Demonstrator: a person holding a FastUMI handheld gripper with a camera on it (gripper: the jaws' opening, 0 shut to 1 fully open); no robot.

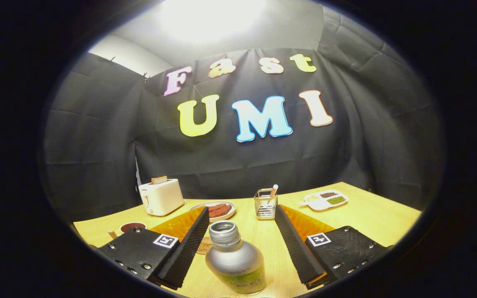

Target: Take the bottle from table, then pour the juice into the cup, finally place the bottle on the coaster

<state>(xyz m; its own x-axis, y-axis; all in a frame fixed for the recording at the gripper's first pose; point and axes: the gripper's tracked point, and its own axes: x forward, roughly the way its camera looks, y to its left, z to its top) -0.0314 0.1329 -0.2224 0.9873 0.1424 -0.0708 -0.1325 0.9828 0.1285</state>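
Note:
A silver metal bottle (pixel 234 258) with a green label and a threaded neck stands upright on the wooden table (pixel 371 215), between my two fingers and close to their base. My gripper (pixel 242 210) is open, its fingers spread wide on either side of the bottle, and neither presses on it. A round brownish coaster (pixel 203 247) peeks out just left of the bottle, mostly hidden behind the left finger. A small dark cup or bowl (pixel 132 227) sits on the table beyond the left finger.
Beyond the fingertips stand a wire holder (pixel 265 205) with a stick in it and a plate of red slices (pixel 217 210). A white toaster (pixel 160 196) holding bread is at the back left, a divided dish (pixel 325 199) at the back right. An orange mat (pixel 304 223) lies under the fingers.

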